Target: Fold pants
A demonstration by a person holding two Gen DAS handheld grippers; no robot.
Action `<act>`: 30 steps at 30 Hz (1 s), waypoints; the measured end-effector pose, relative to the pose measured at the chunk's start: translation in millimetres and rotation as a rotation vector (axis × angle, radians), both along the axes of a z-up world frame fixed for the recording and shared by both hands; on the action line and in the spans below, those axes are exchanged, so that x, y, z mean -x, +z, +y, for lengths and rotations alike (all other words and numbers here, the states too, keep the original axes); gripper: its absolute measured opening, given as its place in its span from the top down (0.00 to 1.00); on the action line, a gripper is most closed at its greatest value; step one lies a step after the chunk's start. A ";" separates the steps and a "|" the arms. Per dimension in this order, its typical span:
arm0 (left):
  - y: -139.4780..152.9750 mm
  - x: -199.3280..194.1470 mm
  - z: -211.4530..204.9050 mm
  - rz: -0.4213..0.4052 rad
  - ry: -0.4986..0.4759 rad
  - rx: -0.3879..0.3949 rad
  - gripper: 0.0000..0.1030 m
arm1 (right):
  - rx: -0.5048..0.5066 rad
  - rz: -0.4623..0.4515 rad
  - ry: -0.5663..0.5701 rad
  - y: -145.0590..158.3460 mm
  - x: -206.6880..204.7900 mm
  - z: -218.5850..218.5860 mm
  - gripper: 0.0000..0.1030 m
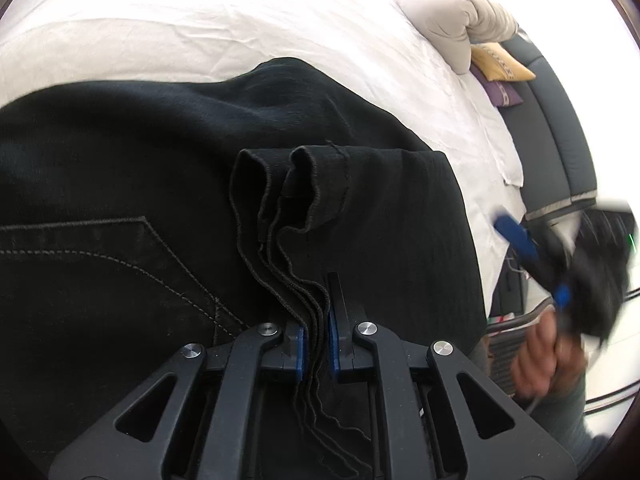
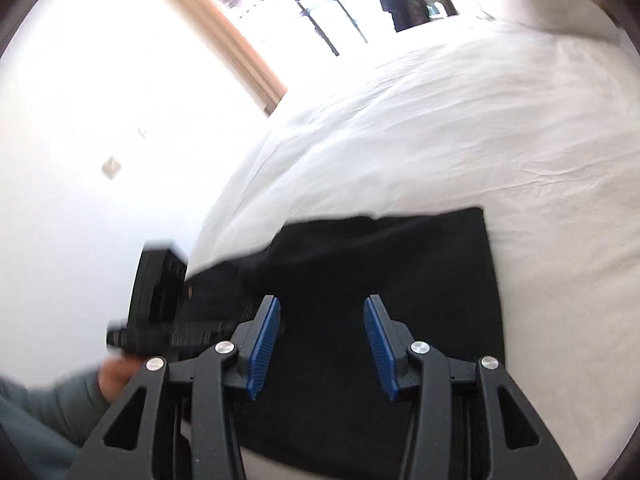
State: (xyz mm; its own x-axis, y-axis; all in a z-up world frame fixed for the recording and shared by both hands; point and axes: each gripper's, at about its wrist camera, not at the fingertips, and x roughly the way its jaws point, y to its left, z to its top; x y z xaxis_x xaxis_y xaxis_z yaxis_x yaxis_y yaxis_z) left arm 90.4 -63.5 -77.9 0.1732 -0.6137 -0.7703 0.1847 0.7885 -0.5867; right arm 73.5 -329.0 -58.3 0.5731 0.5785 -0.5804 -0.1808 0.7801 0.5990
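We've got the white bed (image 1: 200,20) under everything, and the black pants (image 1: 120,160) lie spread across it near its edge, already doubled over. Our left tongs (image 1: 316,344) are clamped tight on the stacked hem edges (image 1: 280,216), pads pinching the layers. Our right tongs (image 2: 320,344) hang above the cloth, jaws apart, gripping nothing. For a clean fold, we'd keep those hems aligned and the fabric taut, we reckon.

Black pants (image 1: 160,152) on white bed (image 1: 200,20)
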 end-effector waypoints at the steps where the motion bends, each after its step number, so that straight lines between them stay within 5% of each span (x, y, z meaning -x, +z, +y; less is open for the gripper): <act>1: -0.7 -1.3 -0.6 0.006 0.000 0.004 0.90 | -0.050 0.027 -0.017 -8.7 -15.7 -9.4 0.54; 4: -1.3 -7.0 -2.6 0.014 0.005 0.014 0.90 | -0.122 0.165 -0.058 -51.9 -60.6 -21.2 0.55; 7: -3.8 -11.0 1.3 0.018 0.010 0.043 0.90 | -0.175 0.241 -0.156 -88.7 -83.4 -41.4 1.00; 10: -11.2 -12.8 9.6 0.049 0.032 0.107 0.90 | -0.331 0.244 -0.238 -100.6 -74.7 -68.0 1.00; 13: -7.3 -13.3 6.4 0.042 0.028 0.090 0.90 | -0.311 0.240 -0.265 -93.0 -49.0 -73.8 0.97; 17: -0.5 -13.9 5.4 0.038 0.034 0.064 0.89 | -0.408 0.180 -0.230 -75.1 5.1 -70.1 0.60; 19: 0.5 -12.8 8.9 0.037 0.048 0.066 0.89 | -0.347 0.192 -0.210 -76.0 25.5 -57.4 0.63; 22: 2.4 -6.9 22.3 0.037 0.087 0.073 0.87 | -0.254 0.142 -0.250 -92.0 34.2 -44.6 1.00; 25: 5.2 -3.5 44.7 0.022 0.123 0.054 0.87 | -0.265 0.163 -0.266 -100.4 29.1 -56.6 1.00; 28: 19.5 6.7 73.2 -0.016 0.196 0.033 0.77 | -0.152 0.161 -0.259 -92.9 25.8 -47.6 1.00; 29: 24.8 11.0 84.9 -0.027 0.223 0.032 0.68 | -0.140 0.163 -0.260 -90.6 25.5 -45.5 0.96; 30: 30.5 18.6 98.3 -0.037 0.253 0.032 0.47 | -0.142 0.164 -0.260 -87.6 25.6 -44.7 0.90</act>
